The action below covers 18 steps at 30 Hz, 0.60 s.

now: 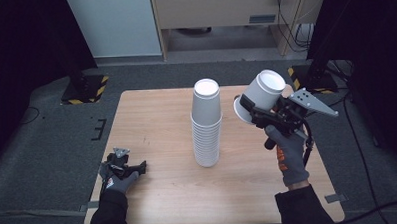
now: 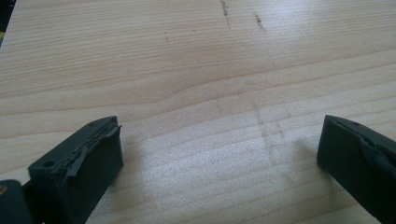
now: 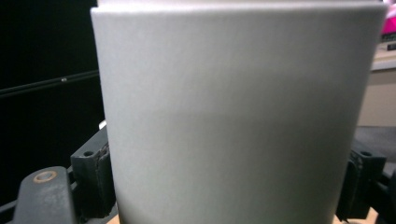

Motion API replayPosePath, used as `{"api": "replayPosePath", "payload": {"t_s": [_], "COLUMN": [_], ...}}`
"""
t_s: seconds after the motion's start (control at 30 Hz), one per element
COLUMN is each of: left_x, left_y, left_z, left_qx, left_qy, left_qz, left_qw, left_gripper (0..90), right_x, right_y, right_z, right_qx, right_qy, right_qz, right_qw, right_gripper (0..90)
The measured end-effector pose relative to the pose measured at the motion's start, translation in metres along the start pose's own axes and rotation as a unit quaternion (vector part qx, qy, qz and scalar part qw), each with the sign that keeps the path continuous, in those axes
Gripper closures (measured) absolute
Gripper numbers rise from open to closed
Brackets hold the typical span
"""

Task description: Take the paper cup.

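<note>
1. The right claw (image 1: 251, 109) is pinching a single white paper cup (image 1: 261, 96) by its sides, held up in the air over the right part of the bench (image 1: 159, 188). In the right gripper view the cup's wall (image 3: 233, 116) sits squarely between the two black jaws, which press against it on either side.
2. The cup is tilted: its closed base points up and away toward the far right, its open mouth down and toward the stack of cups (image 1: 207, 122). Its long axis therefore leans well off vertical.
3. The stack stands upside down near the middle of the bench, bases up, with its long axis vertical. It lies to the left of the held cup, near it but apart, its top about level with the cup's mouth in the high view.
4. The relation that matters, as I judge it: the cup's mouth must come over the top of the stack with its axis brought upright, so the right hand needs to travel left and roll the cup straight before lowering.
5. The right hand is clearly the nearer one to the stack and already carries the cup.
6. The left claw (image 1: 138, 168) rests low at the near left corner of the bench, well apart from the stack. In the left gripper view its jaws stand spread wide over bare wood, holding nothing.
</note>
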State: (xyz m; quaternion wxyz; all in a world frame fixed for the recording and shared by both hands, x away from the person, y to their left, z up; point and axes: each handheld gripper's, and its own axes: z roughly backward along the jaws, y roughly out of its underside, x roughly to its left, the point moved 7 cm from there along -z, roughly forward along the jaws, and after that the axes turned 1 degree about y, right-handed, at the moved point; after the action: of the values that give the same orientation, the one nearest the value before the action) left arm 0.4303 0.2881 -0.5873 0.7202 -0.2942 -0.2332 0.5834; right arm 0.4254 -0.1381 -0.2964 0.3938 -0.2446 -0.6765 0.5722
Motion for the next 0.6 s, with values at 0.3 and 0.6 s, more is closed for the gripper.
{"api": "replayPosePath", "payload": {"t_s": [0.3,0.6], "left_x": [0.0,0.0], "left_y": [0.0,0.0], "left_z": [0.0,0.0], "left_qx": [0.0,0.0], "left_qy": [0.0,0.0], "left_qz": [0.0,0.0], "left_qw": [1.0,1.0], "left_gripper": [0.0,0.0], "right_x": [-0.01,-0.021], "right_y": [0.023,0.049], "right_z": [0.011,0.019], "right_qx": [0.017,0.036], "right_qy": [0.008,0.015], "right_qz": [-0.007,-0.023], "right_qw": [0.9998,0.999], "right_gripper": [15.9,15.8]}}
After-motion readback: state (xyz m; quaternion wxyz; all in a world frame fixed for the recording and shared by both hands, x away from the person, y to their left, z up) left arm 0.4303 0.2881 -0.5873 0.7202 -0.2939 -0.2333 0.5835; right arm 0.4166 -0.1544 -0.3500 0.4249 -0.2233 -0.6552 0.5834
